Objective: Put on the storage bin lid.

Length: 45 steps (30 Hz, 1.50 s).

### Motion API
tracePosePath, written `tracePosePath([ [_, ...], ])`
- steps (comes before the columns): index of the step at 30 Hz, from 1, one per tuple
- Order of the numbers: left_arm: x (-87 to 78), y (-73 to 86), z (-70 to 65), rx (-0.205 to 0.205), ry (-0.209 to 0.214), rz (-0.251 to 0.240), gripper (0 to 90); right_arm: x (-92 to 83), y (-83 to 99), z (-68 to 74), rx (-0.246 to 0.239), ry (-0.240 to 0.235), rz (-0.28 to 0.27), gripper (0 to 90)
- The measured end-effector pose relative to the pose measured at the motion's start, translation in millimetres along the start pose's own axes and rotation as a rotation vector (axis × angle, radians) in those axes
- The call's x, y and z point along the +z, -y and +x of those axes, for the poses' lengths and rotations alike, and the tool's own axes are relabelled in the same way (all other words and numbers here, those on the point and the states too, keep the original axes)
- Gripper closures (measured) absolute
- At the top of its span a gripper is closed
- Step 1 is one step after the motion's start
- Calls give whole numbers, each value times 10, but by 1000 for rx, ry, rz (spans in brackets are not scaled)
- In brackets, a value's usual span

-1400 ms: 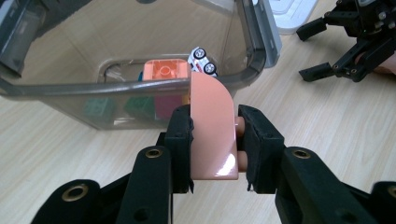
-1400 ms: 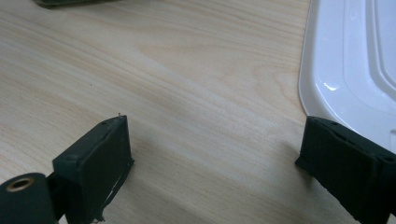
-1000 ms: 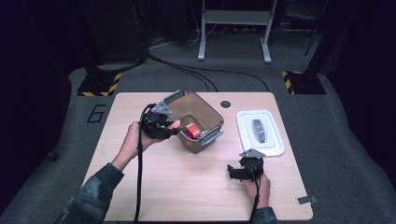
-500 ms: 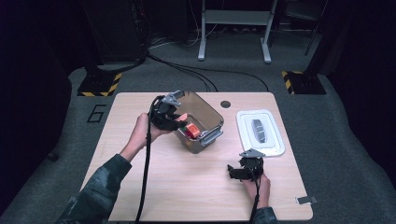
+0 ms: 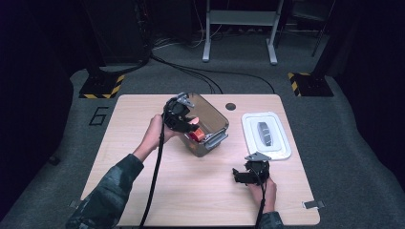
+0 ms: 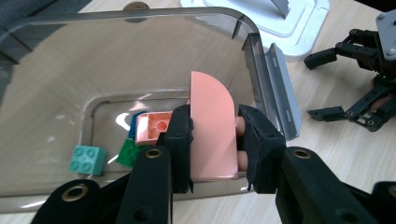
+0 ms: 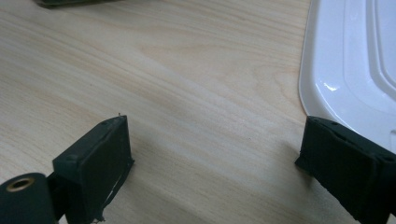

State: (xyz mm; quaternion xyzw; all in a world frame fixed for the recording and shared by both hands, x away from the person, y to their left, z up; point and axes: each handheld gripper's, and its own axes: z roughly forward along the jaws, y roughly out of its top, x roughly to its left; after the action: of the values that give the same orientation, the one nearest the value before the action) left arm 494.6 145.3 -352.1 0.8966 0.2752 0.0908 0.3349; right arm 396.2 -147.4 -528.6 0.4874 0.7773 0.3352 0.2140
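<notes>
On one wooden table (image 5: pixel 143 191), the left gripper (image 6: pixel 215 140) was clamped on one pink curved block (image 6: pixel 212 135), held over one clear bin (image 5: pixel 217 121). Inside lay four loose bricks: teal (image 6: pixel 86 159), green (image 6: pixel 133 151), blue (image 6: pixel 136 122), pink (image 6: pixel 156 127). The right gripper (image 5: pixel 241 175), jaws apart and empty, sat beside one white lid (image 5: pixel 266 136).
</notes>
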Motion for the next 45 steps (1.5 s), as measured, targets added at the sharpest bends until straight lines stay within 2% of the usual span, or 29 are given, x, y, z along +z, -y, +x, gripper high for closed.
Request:
tracePosePath([
  [4,66,-14,-12,-7,15,6,665,0,0,0,0,0,0,78],
  [17,260,34,-7,-65,60,38,662,0,0,1,0,0,0,78],
  [33,319,73,-21,-86,87,74,645,0,0,1,0,0,0,78],
  [37,312,72,-31,-90,86,68,643,0,0,0,0,0,0,78],
  [41,266,87,-24,-98,82,67,569,0,0,0,0,0,0,78],
  [45,169,156,-25,-107,54,50,422,0,0,0,0,0,0,78],
])
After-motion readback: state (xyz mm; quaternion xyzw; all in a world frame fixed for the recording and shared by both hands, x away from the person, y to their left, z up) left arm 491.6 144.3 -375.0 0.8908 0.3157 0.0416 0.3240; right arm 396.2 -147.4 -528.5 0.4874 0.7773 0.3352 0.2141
